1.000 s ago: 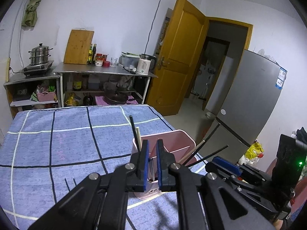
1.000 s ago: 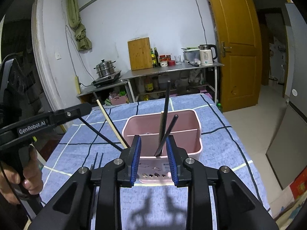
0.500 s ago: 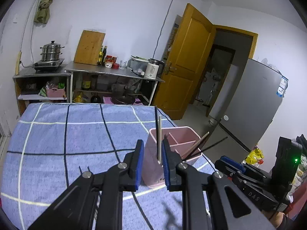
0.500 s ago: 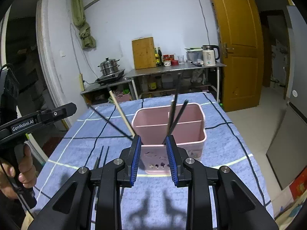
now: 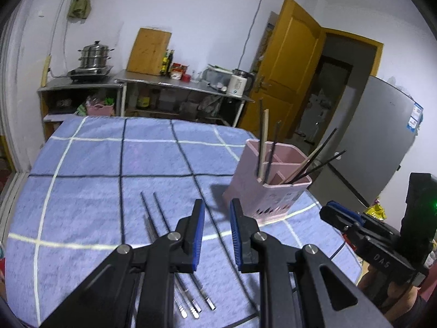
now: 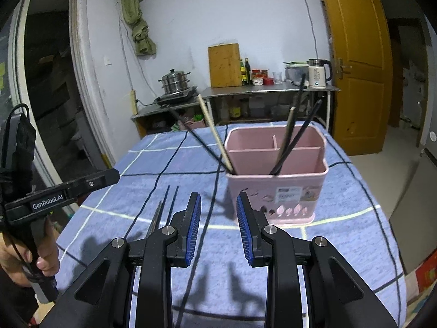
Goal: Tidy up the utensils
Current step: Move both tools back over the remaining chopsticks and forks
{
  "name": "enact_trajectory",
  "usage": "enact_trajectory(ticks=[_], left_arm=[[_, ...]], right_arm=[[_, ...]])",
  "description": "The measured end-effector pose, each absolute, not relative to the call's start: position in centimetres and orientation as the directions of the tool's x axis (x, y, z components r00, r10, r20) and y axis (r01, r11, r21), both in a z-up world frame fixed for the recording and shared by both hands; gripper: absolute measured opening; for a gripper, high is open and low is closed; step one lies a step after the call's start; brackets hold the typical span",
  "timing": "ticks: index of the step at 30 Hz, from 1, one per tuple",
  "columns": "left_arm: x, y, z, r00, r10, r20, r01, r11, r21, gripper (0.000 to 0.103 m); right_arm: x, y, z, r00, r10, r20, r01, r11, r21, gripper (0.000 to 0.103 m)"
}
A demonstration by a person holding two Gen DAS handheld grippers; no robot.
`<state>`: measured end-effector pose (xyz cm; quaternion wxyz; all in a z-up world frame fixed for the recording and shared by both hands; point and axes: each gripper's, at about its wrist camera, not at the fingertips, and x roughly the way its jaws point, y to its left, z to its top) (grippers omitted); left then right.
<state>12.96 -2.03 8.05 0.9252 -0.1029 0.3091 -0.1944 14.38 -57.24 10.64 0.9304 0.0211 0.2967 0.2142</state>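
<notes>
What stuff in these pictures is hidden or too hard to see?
- Loose chopsticks on the tablecloth, left wrist view: their middles are hidden behind the left tongs, so counting them is uncertain.
- Bottoms of the chopsticks inside the pink utensil holder, both views: its walls hide them.
- Holder's label, right wrist view: print too small.
- Bottles on the far counter: labels too small.
</notes>
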Motion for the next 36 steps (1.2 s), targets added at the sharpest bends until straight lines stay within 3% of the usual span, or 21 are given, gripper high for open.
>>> enact_trajectory(ticks=[16, 36], left_arm=[[10.9, 0.4, 3.1, 0.716, -0.342, -0.609, 0.189, 0.934, -0.303, 0.023], [14.0, 0.6, -2.3, 0.646, -0.278, -0.711, 0.087, 0.952, -0.293, 0.023]], right_arm=[[13.4, -54.4, 7.0, 0.649, 0.465, -0.602, -0.442, 0.875, 0.198, 0.032], [15.0, -51.8, 3.9, 0.555, 0.487, -0.674, -0.483, 0.849, 0.216, 0.032]])
